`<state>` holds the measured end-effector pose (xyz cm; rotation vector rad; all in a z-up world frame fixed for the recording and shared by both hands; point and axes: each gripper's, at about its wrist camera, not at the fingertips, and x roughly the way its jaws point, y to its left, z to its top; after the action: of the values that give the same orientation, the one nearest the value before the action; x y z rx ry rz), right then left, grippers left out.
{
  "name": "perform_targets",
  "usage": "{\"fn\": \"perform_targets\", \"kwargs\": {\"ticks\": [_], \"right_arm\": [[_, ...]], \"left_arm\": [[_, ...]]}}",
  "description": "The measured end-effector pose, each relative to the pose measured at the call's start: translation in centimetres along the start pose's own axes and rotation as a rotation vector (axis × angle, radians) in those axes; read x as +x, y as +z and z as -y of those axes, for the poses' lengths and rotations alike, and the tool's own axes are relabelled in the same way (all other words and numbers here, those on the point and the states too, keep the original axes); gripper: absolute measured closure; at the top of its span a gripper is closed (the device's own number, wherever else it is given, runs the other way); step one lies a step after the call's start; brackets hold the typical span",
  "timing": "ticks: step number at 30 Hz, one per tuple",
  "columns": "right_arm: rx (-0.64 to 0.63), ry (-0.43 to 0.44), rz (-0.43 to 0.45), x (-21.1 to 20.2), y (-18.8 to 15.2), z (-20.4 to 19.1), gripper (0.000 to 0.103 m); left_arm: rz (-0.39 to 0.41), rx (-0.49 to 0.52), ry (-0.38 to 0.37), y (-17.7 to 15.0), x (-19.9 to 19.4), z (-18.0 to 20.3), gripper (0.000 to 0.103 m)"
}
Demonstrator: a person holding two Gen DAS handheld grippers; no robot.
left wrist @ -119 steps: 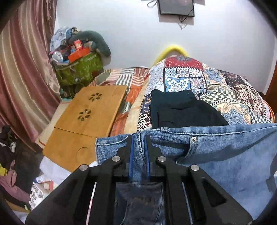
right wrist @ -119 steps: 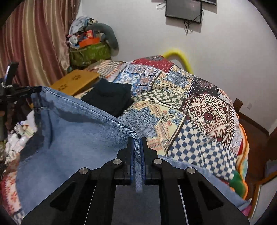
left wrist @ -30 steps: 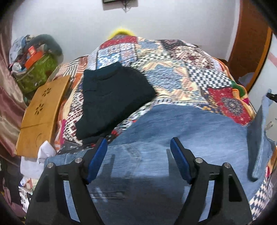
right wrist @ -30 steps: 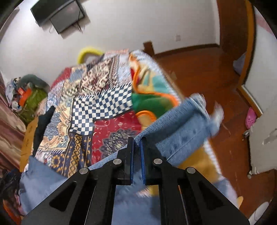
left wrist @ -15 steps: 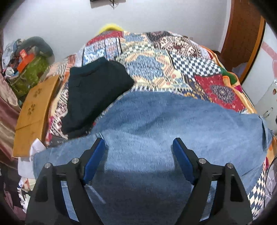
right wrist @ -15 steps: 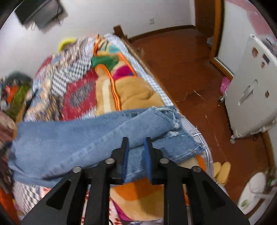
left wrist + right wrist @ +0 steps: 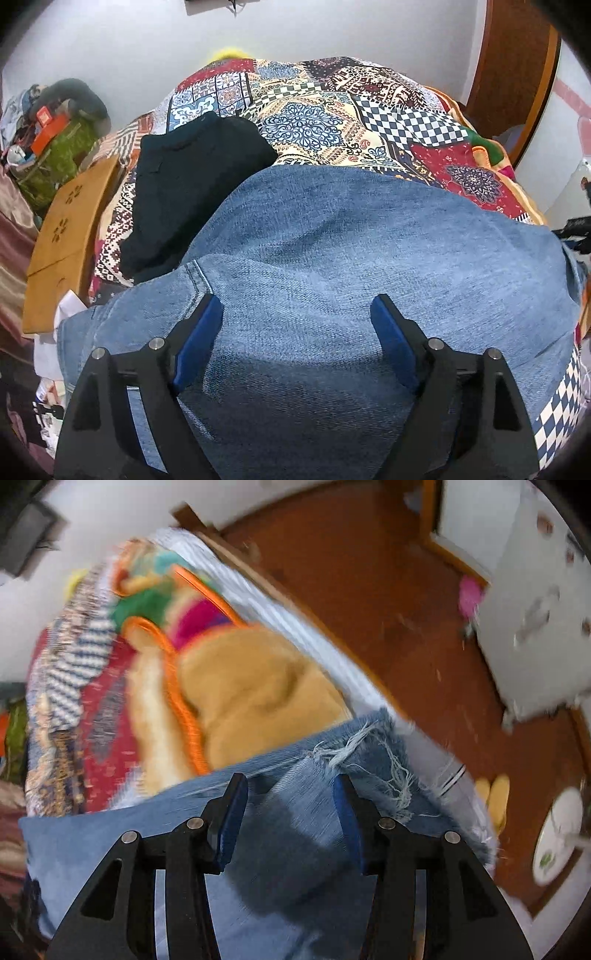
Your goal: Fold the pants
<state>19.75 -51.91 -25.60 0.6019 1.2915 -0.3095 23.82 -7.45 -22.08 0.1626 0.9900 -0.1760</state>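
One pair of jeans [image 7: 332, 251] is lying across the patchwork bed [image 7: 332, 110], frayed hems [image 7: 369, 753] reaching its edge. Both claws, left claw [image 7: 297, 314] and right claw [image 7: 290, 794], are hovering spread, gripping nothing. Denim is likely handling heavy, limp, unslippery; waistband and hems are offering firm holds. One dark folded garment [image 7: 184, 192] is sitting beside.

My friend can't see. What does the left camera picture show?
Blue jeans lie spread on a patterned quilt, with the open left claw just above them, holding nothing. A folded black garment lies past the jeans, and a wooden board sits at the left.
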Motion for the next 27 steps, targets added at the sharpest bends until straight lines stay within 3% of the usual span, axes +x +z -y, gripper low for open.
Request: {"fn": "perform_targets", "kwargs": {"ticks": [3, 7, 9, 14, 22, 25, 27], "right_arm": [[-0.014, 0.008, 0.02, 1.2, 0.0, -0.1, 0.06], [-0.027, 0.006, 0.055, 1.0, -0.2, -0.3, 0.087], [-0.048, 0.009, 0.07, 0.4, -0.2, -0.4, 0.092], [-0.066, 0.063, 0.193, -3.8, -0.1, 0.1, 0.094], [-0.124, 0.177, 0.458, -14.9, -0.5, 1.2, 0.095], [-0.164, 0.175, 0.505, -16.8, -1.5, 2.0, 0.096], [-0.19, 0.136, 0.486, -15.9, -2.4, 2.6, 0.096]], "left_arm": [[0.001, -0.005, -0.007, 0.0, 0.1, -0.1, 0.018], [-0.001, 0.004, -0.004, 0.2, 0.2, 0.0, 0.018], [-0.001, 0.013, 0.006, 0.3, 0.2, 0.3, 0.018], [-0.023, 0.025, 0.007, 0.5, 0.0, 0.8, 0.018], [-0.043, 0.063, -0.047, 0.6, -1.1, 3.7, 0.018], [-0.044, 0.088, -0.071, 0.4, -1.5, 5.4, 0.018], [-0.046, 0.105, -0.088, 0.2, -1.7, 6.4, 0.018]]}}
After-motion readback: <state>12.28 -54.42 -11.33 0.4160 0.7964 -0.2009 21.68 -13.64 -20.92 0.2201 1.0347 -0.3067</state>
